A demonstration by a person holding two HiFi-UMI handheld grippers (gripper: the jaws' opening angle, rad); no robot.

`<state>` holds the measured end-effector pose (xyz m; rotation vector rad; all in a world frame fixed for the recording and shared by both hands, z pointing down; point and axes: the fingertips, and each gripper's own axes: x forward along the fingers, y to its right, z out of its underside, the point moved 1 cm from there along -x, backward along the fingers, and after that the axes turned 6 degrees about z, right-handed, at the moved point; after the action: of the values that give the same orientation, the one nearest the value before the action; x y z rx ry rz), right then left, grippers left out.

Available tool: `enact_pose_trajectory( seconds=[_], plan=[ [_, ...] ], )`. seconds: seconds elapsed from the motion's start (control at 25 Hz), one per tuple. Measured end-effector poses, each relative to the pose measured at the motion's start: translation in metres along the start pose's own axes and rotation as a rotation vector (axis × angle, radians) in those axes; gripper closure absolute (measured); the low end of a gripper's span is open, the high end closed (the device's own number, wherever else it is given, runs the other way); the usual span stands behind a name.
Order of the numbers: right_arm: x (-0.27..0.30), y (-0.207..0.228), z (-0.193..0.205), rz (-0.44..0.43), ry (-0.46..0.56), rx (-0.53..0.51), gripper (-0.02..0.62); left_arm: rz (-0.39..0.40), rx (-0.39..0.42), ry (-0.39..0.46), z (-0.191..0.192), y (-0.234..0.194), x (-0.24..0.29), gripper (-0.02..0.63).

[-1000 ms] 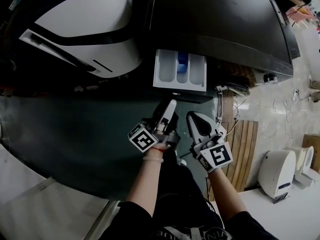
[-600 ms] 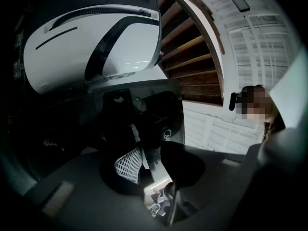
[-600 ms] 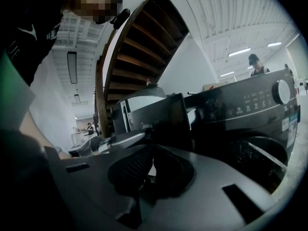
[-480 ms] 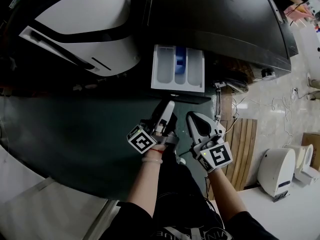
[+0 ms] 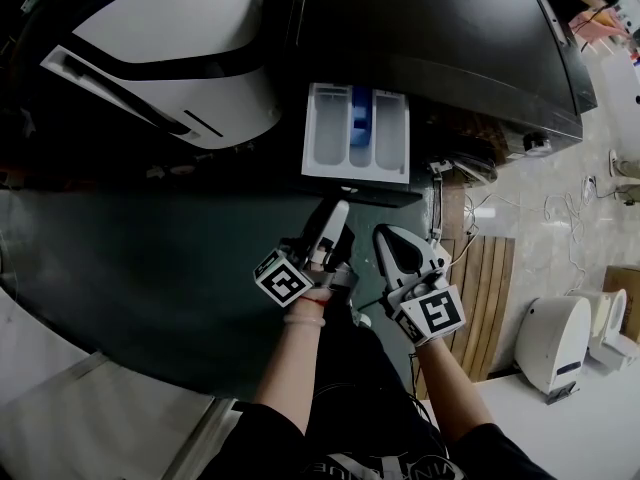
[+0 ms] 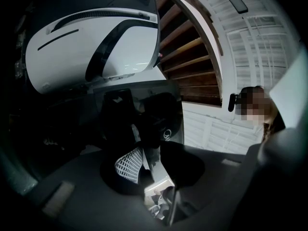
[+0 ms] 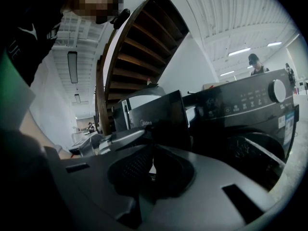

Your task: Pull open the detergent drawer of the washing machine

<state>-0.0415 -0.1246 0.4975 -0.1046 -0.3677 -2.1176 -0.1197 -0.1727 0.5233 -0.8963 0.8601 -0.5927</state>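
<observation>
The detergent drawer (image 5: 330, 140) stands pulled out of the dark washing machine (image 5: 440, 38) at the upper centre of the head view. Its white compartments lie open to the camera, with a blue insert (image 5: 361, 118) in the middle one. Its dark front panel (image 5: 380, 194) faces down the frame towards the person. The left claw (image 5: 338, 213) sits just below that panel, at the centre of the frame, with its jaws partly apart. The left gripper view shows a strip of light between the pads and nothing gripped, with the glossy panel close ahead; whether the tips touch it cannot be told. The right claw (image 5: 386, 236), just to the right of the left one, has its jaws drawn together to a thin slit and holds nothing. A white appliance (image 5: 170, 38) fills the upper left.
</observation>
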Motion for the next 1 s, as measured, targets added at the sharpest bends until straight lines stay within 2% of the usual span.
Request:
enact_pose_trajectory(
  seconds=[0.16, 0.44, 0.56, 0.64, 0.68, 0.8, 1.0],
  plan=[
    [-0.004, 0.003, 0.007, -0.002, -0.003, -0.031, 0.584, -0.004, 0.003, -0.001, 0.001, -0.002, -0.001, 0.488],
    [-0.004, 0.003, -0.008, 0.016, 0.025, 0.004, 0.583, -0.007, 0.022, -0.018, 0.001, -0.004, -0.001, 0.488],
    [-0.006, 0.003, -0.013, 0.022, 0.032, 0.006, 0.583, -0.043, 0.051, -0.055, 0.004, -0.005, -0.004, 0.495],
    [-0.008, 0.003, -0.018, 0.026, 0.039, 0.004, 0.583, -0.063, 0.074, -0.102, 0.008, -0.003, -0.008, 0.528],
    [-0.009, 0.003, -0.021, 0.025, 0.044, -0.002, 0.584, -0.069, 0.088, -0.130, 0.010, -0.002, -0.009, 0.561],
    [-0.014, 0.004, -0.024, 0.019, 0.040, -0.040, 0.584, -0.082, 0.141, -0.193, 0.013, 0.007, -0.012, 0.595],
    [-0.024, 0.003, -0.042, 0.014, 0.049, -0.078, 0.584, -0.114, 0.304, -0.272, 0.006, 0.034, -0.007, 0.597]
  ],
)
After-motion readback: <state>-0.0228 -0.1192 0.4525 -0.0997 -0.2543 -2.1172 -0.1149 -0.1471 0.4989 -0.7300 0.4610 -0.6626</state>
